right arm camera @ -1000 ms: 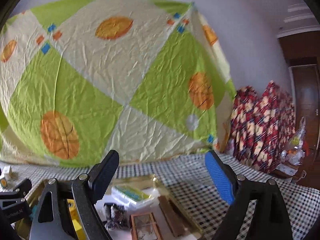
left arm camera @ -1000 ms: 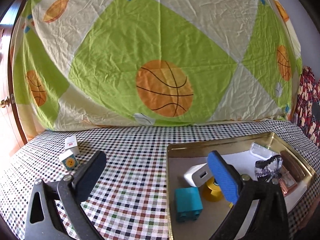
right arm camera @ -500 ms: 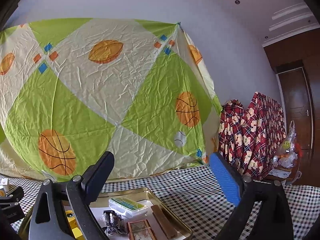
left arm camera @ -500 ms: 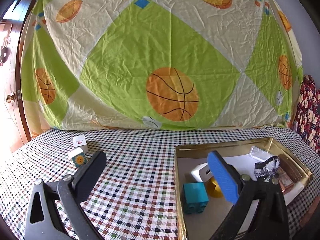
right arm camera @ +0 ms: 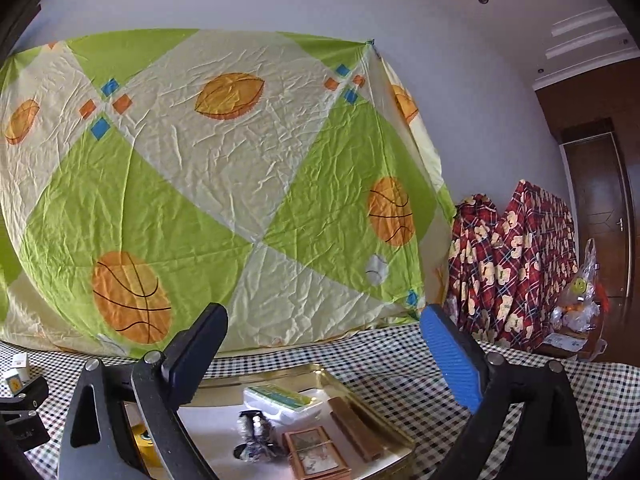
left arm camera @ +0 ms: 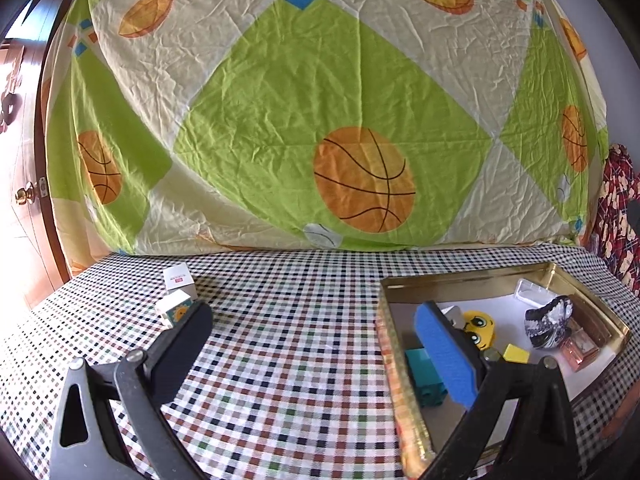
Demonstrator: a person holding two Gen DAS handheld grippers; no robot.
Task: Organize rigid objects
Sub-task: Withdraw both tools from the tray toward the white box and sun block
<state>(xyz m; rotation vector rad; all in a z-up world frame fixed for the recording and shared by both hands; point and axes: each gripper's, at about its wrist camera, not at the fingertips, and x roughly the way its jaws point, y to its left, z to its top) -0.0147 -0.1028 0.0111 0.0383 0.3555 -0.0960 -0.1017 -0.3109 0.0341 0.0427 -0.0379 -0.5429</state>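
Observation:
A gold tray (left arm camera: 472,278) sits on the checkered table at the right. In it lie a teal block (left arm camera: 420,364), a yellow smiley toy (left arm camera: 480,326), a small yellow cube (left arm camera: 516,354), a black-and-silver bundle (left arm camera: 546,322), a pink box (left arm camera: 580,346) and a clear case (left arm camera: 530,290). My left gripper (left arm camera: 316,344) is open and empty above the table, its blue finger over the tray's left side. Two small white boxes (left arm camera: 178,294) stand at the far left. My right gripper (right arm camera: 324,356) is open and empty, raised over the tray (right arm camera: 360,396).
A basketball-print sheet (left arm camera: 320,120) hangs behind the table. A red patterned cloth (right arm camera: 516,260) and a plastic bag (right arm camera: 580,304) sit off the right end. A wooden door (left arm camera: 24,184) is at the left. The right wrist view shows a framed picture (right arm camera: 316,454) and a brown bar (right arm camera: 356,428) in the tray.
Both grippers have risen and pulled back from the tray, staying open. The left view has shifted, so the tray sits further right and lower. The smiley toy now shows.

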